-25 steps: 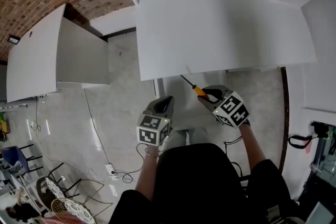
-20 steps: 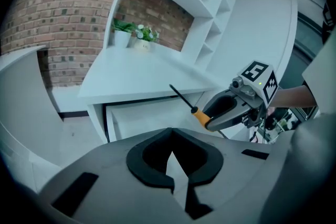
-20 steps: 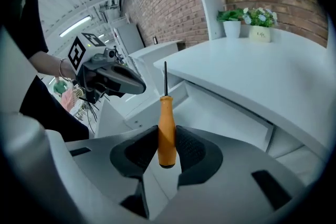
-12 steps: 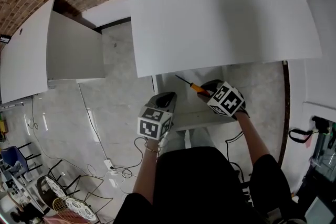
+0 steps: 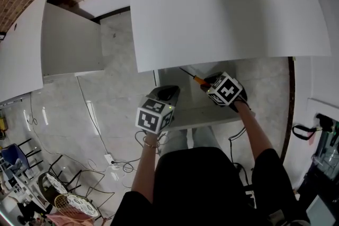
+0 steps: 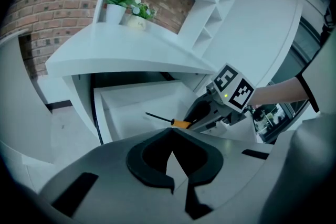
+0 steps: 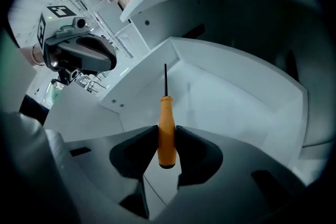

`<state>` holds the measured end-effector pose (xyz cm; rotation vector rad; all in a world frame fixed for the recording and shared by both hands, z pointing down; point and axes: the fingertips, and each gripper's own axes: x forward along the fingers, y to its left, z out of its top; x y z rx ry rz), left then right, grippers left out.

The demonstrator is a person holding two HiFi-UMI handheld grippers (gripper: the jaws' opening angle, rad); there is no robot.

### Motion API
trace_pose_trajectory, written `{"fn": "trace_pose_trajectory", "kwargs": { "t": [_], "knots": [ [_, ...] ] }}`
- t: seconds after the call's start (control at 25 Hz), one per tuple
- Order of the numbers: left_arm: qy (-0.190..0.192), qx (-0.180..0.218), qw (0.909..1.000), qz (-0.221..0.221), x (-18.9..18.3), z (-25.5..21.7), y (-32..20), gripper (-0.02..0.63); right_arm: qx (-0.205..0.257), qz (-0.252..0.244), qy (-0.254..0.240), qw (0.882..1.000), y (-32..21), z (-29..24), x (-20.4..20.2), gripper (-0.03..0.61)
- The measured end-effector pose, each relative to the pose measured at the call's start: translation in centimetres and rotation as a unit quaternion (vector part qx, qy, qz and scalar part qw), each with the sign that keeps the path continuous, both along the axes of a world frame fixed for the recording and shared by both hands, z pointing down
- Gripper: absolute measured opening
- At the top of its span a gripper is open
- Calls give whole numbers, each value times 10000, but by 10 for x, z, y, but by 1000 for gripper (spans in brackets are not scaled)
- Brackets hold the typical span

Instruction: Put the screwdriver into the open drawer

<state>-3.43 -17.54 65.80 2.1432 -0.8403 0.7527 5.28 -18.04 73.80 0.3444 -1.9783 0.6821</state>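
The screwdriver (image 7: 166, 131) is clamped by its orange handle between the pads of the right hand-held gripper (image 7: 167, 147), its dark shaft pointing away from the jaws and over the inside of the open drawer (image 7: 231, 102), which is pulled out from under the near edge of the worktop (image 5: 222, 13). The tool is judged not yet to rest on the drawer's floor. The left hand-held gripper (image 6: 171, 136) is held with its jaws together and nothing between them, just to the left of the drawer's near corner. The chief risk lies in the long shaft: if the tip is driven down first, it could be jammed against the far wall or floor of the drawer, and the handle could be levered askew in the pads (only the lower part of the handle is gripped). If the jaws are opened while the tool is held high, it could bounce or roll on the smooth white floor, though the walls should contain it. If it is released too near the front rim, it could be lost to the floor below.
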Motion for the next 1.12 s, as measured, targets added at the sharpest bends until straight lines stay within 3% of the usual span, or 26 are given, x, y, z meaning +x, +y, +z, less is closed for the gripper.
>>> {"fn": "trace_pose_trajectory", "kwargs": {
  "t": [0.64,1.12],
  "knots": [
    [-228,-53,9996,125,-2,16,-3,8,-401,463,691,9957,2,52,18,109],
    [-206,-58,9998,55,-2,17,-5,9,-611,711,691,9932,3,57,17,110]
  ]
}}
